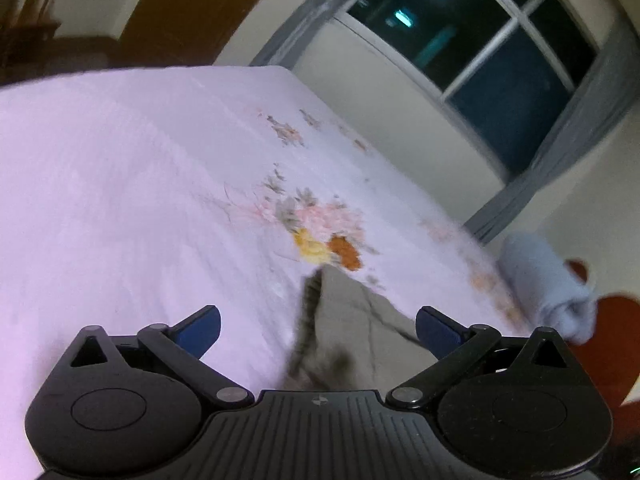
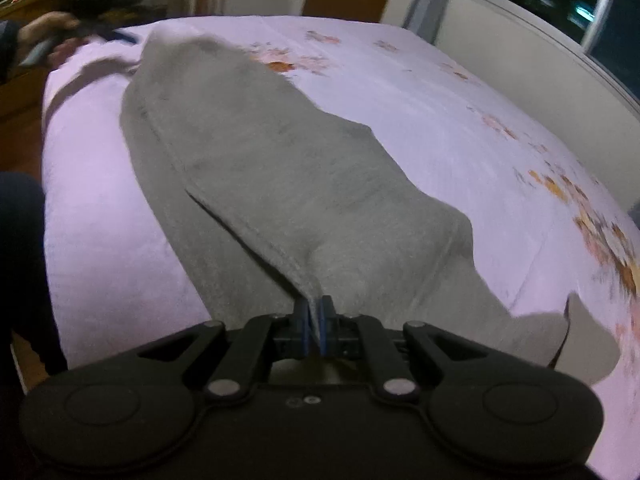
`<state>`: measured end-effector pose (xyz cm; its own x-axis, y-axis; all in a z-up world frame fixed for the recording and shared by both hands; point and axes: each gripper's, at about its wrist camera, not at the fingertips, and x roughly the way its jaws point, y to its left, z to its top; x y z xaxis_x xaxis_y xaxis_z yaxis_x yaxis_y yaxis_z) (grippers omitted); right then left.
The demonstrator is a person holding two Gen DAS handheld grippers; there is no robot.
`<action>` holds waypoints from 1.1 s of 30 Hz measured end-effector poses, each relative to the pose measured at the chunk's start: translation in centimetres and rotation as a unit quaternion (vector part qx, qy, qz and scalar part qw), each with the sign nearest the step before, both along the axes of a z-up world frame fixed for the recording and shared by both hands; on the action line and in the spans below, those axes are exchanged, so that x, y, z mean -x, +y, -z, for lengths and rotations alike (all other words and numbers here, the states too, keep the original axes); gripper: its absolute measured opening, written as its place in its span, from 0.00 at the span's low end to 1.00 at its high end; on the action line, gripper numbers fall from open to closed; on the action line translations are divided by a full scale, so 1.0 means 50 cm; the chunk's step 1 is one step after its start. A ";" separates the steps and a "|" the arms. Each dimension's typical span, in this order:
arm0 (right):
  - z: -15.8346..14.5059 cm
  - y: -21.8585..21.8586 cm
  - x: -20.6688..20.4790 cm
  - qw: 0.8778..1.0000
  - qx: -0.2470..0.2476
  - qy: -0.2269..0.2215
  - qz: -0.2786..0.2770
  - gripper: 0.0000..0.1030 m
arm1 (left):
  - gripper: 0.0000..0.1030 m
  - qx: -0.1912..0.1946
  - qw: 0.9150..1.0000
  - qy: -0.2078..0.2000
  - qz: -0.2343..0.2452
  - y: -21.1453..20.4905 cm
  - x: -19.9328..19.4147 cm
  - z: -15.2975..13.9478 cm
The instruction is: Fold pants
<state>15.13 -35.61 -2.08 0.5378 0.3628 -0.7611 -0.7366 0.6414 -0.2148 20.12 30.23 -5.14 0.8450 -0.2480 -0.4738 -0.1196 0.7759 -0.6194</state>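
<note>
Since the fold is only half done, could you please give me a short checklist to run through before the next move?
1. Right gripper jaws clamped on the grey pants edge: ok.
2. Left gripper jaws wide apart, gripping nothing: ok.
3. Pants resting on the bed sheet, not hanging off: ok.
4. Fabric lying flat: not ok, one layer is lifted.
5. Rolled blue towel apart from the pants: ok.
6. Leg ends lined up: cannot tell.

Bedsheet lies bare left; rolled towel blocks right.
</note>
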 end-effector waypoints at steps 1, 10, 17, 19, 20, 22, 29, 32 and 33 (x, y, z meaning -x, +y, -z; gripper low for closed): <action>-0.005 -0.003 -0.002 1.000 -0.011 0.000 0.007 0.00 | 0.99 0.020 1.000 0.011 -0.009 -0.003 0.007 0.001; 0.000 -0.015 0.022 0.999 -0.034 0.001 0.019 0.00 | 0.55 0.048 0.994 0.100 0.006 -0.102 -0.042 0.038; 0.014 -0.019 0.034 0.998 -0.046 -0.022 0.042 0.00 | 0.23 -0.002 0.991 0.135 -0.010 -0.150 -0.092 0.037; 0.008 -0.020 0.043 0.997 -0.050 -0.025 0.044 0.00 | 0.23 0.002 0.994 0.109 -0.002 -0.148 -0.078 0.011; -0.003 -0.025 0.048 0.997 -0.058 -0.029 0.043 0.00 | 0.23 0.010 0.996 0.093 0.002 -0.141 -0.065 -0.005; -0.028 -0.035 0.064 0.996 -0.063 -0.042 0.039 0.00 | 0.23 0.009 0.997 0.077 0.005 -0.130 -0.055 -0.033; -0.016 -0.023 0.134 0.997 0.008 -0.074 -0.002 0.00 | 0.23 -0.011 0.990 0.137 0.020 -0.116 -0.069 0.018; 0.071 0.003 0.135 0.998 0.041 -0.054 0.004 0.00 | 0.23 0.005 0.990 0.140 0.006 -0.112 -0.067 0.057; 0.079 0.009 0.138 0.997 0.042 -0.062 0.009 0.00 | 0.23 0.010 0.991 0.136 0.003 -0.111 -0.066 0.055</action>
